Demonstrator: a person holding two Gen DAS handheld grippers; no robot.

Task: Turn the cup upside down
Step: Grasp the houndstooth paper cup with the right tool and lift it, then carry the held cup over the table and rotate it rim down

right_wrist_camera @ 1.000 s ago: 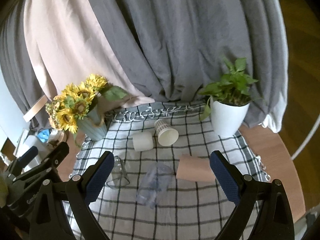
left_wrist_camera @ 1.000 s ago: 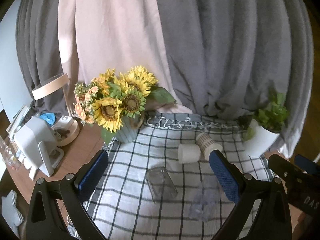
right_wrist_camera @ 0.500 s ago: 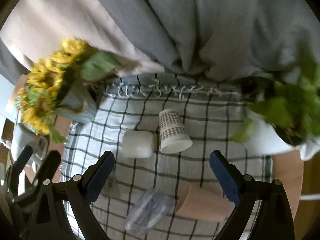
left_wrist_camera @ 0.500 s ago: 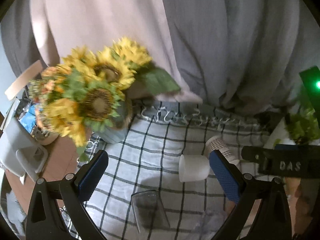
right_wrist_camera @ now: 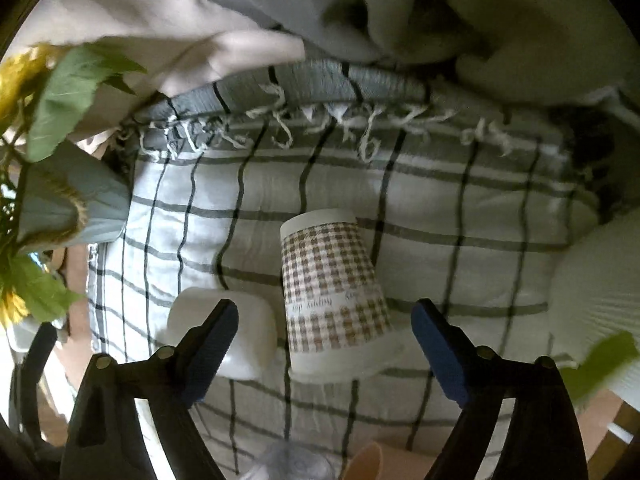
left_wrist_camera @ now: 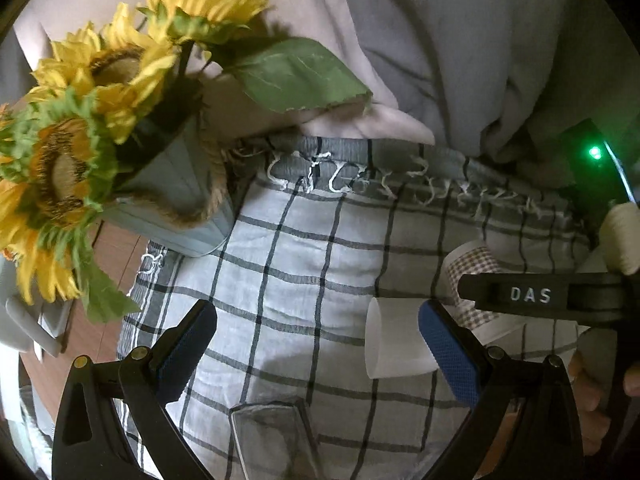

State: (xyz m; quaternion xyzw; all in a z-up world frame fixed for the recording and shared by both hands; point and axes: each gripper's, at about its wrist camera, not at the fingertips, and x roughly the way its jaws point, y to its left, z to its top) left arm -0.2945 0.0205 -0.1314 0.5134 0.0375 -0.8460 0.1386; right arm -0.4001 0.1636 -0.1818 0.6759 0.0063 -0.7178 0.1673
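Observation:
A brown-checked paper cup (right_wrist_camera: pixel 334 292) lies on its side on the checked cloth (right_wrist_camera: pixel 460 240), mouth toward me. My right gripper (right_wrist_camera: pixel 326 350) is open, low over the cloth, with the cup between and just ahead of its fingers. A plain white cup (right_wrist_camera: pixel 236 330) lies on its side beside it, behind the left finger. In the left wrist view the white cup (left_wrist_camera: pixel 394 338) lies by the right fingertip of my open, empty left gripper (left_wrist_camera: pixel 318 344), and the checked cup (left_wrist_camera: pixel 470 276) shows partly behind the right gripper's arm. A clear glass tumbler (left_wrist_camera: pixel 276 440) lies below.
A vase of sunflowers (left_wrist_camera: pixel 172 200) stands at the cloth's left back corner. A white plant pot (right_wrist_camera: pixel 600 300) stands at the right. Curtains (left_wrist_camera: pixel 440 40) hang close behind the cloth. A clear plastic cup (right_wrist_camera: pixel 292 464) and a tan cup (right_wrist_camera: pixel 372 460) lie at the near edge.
Both grippers have moved forward and down toward the cups. The checked cup now sits between the right gripper's fingers. Both grippers stay open.

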